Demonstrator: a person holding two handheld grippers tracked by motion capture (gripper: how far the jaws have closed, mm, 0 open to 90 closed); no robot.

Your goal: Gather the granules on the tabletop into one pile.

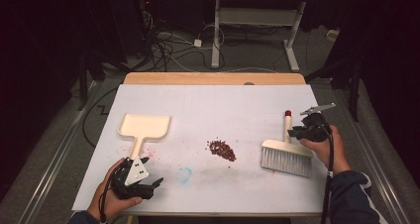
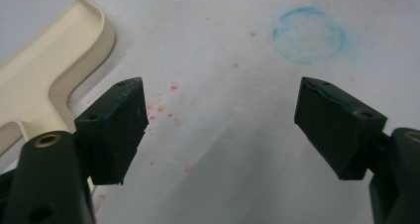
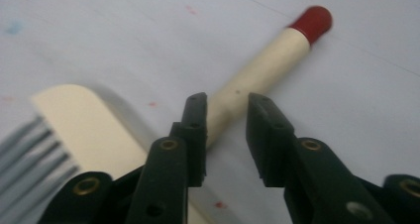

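On the white-covered desk (image 1: 223,105) a small heap of dark red crumbs (image 1: 221,149) lies near the middle. Well to the left of the heap and a little farther back lies a cream dustpan (image 1: 145,126), flat on the desk, with its handle pointing towards the person. The left gripper (image 1: 148,187) sits at the near end of that handle, left of the heap and nearer the desk's front edge, held in the person's left hand (image 1: 111,196). In the left gripper view its jaws stand wide apart with nothing between them but bare desk; the dustpan (image 2: 49,75) lies just beside one jaw, and faint red specks (image 2: 161,107) dot the surface there. A pale blue smudged ring (image 1: 184,174) marks the desk between this gripper and the heap, slightly nearer the person than the heap. To the right of the heap lies the brush (image 1: 287,157), with its grey bristles nearest the heap and its cream, red-tipped handle running away from the person. The right gripper (image 1: 296,131), farther right of the heap, comes at that handle from the side. In the right gripper view its jaws are drawn close together and clamped on the brush (image 3: 262,65) partway along the handle, with the red tip beyond them.
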